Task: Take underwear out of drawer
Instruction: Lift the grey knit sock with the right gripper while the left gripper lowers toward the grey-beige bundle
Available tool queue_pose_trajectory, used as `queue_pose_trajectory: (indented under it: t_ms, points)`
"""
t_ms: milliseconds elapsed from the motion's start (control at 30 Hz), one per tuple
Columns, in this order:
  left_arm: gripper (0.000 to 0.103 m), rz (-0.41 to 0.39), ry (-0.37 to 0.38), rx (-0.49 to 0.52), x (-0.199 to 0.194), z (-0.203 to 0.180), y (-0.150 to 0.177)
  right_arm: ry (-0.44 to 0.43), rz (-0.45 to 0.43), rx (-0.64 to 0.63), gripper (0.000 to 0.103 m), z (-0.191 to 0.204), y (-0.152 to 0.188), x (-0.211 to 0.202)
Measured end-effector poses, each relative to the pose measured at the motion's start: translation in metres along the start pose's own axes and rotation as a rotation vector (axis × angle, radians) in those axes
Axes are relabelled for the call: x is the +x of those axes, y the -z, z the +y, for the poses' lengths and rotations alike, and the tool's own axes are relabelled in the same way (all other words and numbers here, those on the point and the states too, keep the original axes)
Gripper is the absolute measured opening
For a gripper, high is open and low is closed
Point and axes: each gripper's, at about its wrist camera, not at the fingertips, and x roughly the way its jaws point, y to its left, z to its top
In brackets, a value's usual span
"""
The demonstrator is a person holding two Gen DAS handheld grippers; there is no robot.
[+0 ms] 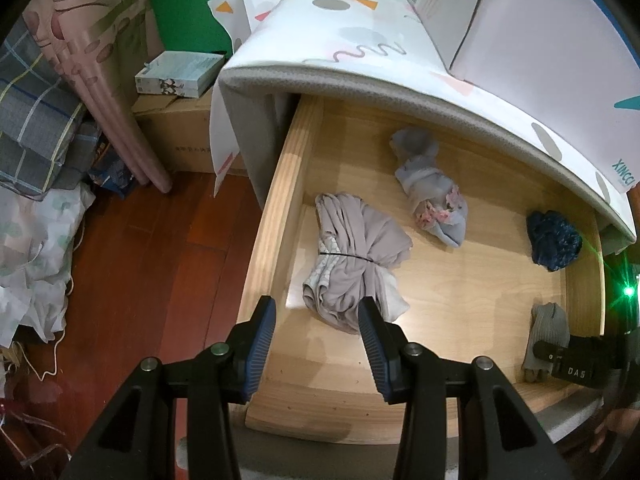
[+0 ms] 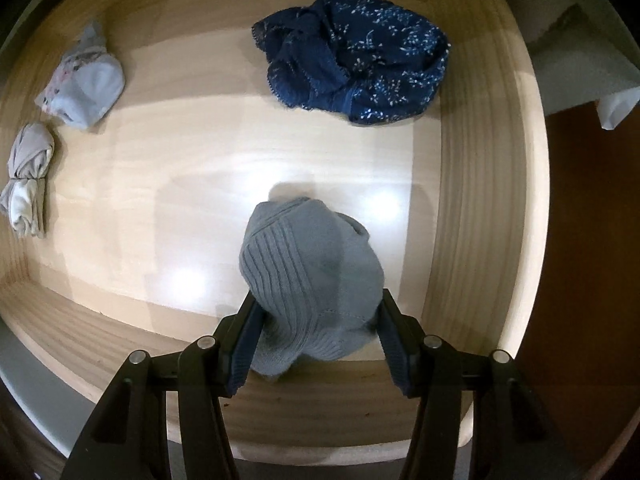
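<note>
1. An open wooden drawer (image 1: 280,184) sits pulled out from under a patterned white cover (image 1: 360,52), above a red-brown wood floor (image 1: 160,260).
2. Four bundles of underwear lie well apart inside: a mauve-grey one tied with a black band (image 1: 352,256), a pale blue one with pink trim (image 1: 436,200), a dark blue speckled one (image 2: 356,60) near the right wall, and a ribbed grey-blue one (image 2: 312,276) near the front wall.
3. The left hand-held gripper (image 1: 316,320) hangs over the drawer's front left part, its jaws apart with nothing between them, the tied bundle just beyond its tips.
4. The right hand-held gripper (image 2: 316,320) points down into the drawer, and its blue pads (image 2: 244,344) press against both sides of the ribbed grey-blue bundle.
</note>
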Motion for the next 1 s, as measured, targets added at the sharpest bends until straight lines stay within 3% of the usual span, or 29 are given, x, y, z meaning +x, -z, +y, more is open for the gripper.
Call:
queue_pose_trajectory:
  t_ms: [167,300,500,1000]
  points:
    - [0.044,0.044,0.01,0.003,0.007,-0.001,0.001,0.007,-0.023,-0.007,0.052,0.012,0.016,0.009]
    - [0.044,0.036,0.027,0.016,0.006,-0.006,0.001,0.016,-0.045,-0.021,0.053,0.014,0.026,0.006]
    - [0.044,0.098,0.104,0.023,0.02,-0.014,-0.009,0.014,-0.048,-0.023,0.053,0.015,0.031,0.004]
    - [0.046,0.127,0.078,0.083,0.032,-0.036,-0.043,-0.04,-0.048,-0.012,0.052,0.004,0.024,0.003]
